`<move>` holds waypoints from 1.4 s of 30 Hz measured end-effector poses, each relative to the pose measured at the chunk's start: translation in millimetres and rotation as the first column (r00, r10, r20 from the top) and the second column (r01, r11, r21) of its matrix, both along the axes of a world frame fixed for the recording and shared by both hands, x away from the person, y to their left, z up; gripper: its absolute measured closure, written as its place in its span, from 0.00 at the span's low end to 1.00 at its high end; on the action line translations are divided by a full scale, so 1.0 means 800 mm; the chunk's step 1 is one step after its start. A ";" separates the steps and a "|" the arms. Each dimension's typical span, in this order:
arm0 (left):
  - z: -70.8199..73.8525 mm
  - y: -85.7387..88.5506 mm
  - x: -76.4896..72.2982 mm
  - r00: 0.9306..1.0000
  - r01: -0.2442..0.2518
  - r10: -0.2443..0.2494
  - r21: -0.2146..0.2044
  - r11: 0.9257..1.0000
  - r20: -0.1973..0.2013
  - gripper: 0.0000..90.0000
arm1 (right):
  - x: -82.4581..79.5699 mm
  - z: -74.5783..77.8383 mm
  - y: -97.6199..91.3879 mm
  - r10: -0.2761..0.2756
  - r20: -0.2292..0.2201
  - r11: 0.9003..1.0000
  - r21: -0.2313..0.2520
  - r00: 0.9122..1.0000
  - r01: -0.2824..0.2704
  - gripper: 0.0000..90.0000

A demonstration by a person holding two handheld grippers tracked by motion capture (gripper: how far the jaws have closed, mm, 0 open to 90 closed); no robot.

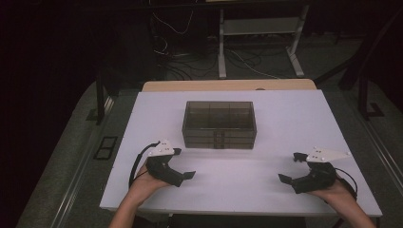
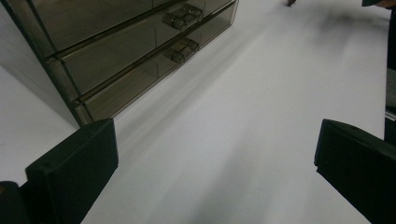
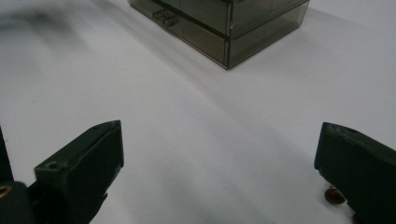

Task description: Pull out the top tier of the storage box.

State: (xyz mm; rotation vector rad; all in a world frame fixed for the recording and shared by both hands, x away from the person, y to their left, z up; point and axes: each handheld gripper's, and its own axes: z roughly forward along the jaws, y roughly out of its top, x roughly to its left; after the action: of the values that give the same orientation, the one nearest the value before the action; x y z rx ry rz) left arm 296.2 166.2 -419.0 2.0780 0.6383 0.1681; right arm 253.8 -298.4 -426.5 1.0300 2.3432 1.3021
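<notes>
Item: smoked drawer box, sitting mid-table, drawers closed. I am holding left gripper and right gripper wide, empty, well short of it. Step: approaching. Next: aligning on a drawer handle.

A smoky, translucent grey plastic drawer box stands upright at the middle of the white table top, toward its far side. Its stacked drawers are all pushed in, each with a small clear handle at the centre of the front.
</notes>
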 end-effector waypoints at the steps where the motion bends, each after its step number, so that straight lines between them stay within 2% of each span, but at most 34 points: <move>1: 0.000 0.000 0.000 1.000 -0.001 0.001 0.001 1.000 0.004 0.00 | 0.000 0.000 0.000 0.001 0.001 1.000 0.001 1.000 -0.001 0.01; 10: 0.002 -0.007 0.000 1.000 0.010 -0.009 -0.025 1.000 0.004 0.00 | 0.002 0.000 0.002 0.008 -0.001 1.000 0.018 1.000 -0.008 0.01; 42: 0.012 -0.041 0.007 0.999 0.026 -0.025 -0.064 0.998 0.025 0.00 | 0.003 0.003 -0.002 -0.001 0.001 0.998 0.067 1.000 0.001 0.01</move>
State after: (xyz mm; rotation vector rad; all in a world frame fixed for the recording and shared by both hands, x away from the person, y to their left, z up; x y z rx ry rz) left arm 301.8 133.2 -409.0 2.0185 0.5949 0.1557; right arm 256.3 -300.3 -424.5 1.0503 2.3125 1.3889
